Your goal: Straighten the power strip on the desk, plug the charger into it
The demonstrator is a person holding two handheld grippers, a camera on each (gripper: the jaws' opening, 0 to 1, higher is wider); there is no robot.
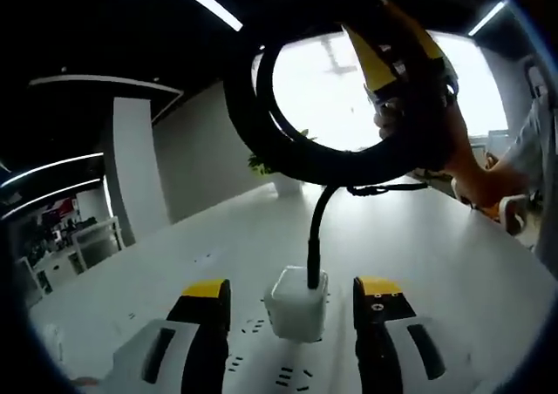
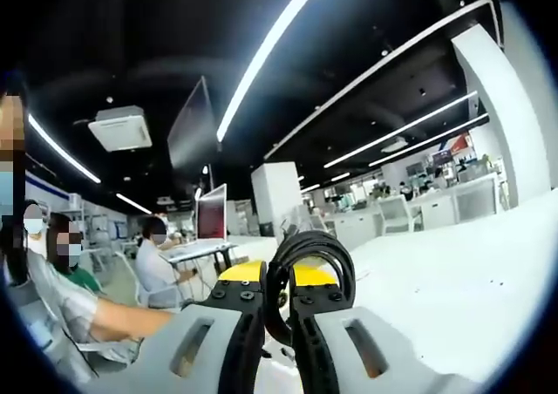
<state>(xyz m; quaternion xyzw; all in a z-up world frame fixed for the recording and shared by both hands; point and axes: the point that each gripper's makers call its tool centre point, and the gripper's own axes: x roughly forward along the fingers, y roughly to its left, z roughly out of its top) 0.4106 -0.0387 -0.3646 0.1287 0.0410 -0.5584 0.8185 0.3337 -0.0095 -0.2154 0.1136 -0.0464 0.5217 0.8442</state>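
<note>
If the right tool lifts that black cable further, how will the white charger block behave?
The black cable holds a loose loop, so it is probably floppy with some spring. The white charger looks small and likely light; it may tip or drag behind the right tool.

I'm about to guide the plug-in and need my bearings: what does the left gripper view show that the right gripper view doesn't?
Left gripper view alone: the white charger sitting on the desk between the open left tool, its cable rising upward.

Right gripper view alone: seated people at a monitor across the office.

Both: the right tool shut on the coiled black cable, and the white desk.
</note>
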